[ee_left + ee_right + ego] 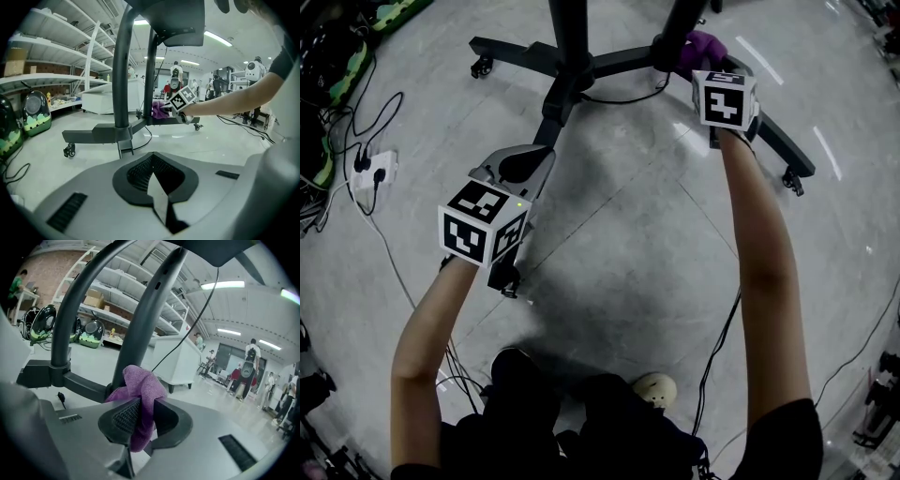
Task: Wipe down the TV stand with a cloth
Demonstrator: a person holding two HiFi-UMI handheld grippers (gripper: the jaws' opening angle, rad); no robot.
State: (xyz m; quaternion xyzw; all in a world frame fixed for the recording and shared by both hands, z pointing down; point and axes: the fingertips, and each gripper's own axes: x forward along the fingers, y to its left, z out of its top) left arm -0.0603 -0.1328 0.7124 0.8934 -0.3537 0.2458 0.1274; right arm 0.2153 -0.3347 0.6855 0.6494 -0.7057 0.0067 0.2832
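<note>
At the foot of the TV stand [525,52]: cloth brought to the post.
Purple cloth [138,394] sits bunched, pinched in the right tool [143,416]. Its long axis runs up and down through the jaws, wad on top pointing at the dark upright [140,333], likely so that bulge does the wiping. Left tool [154,180], pressed together on nothing, hangs low over the floor [628,234], well apart.
</note>
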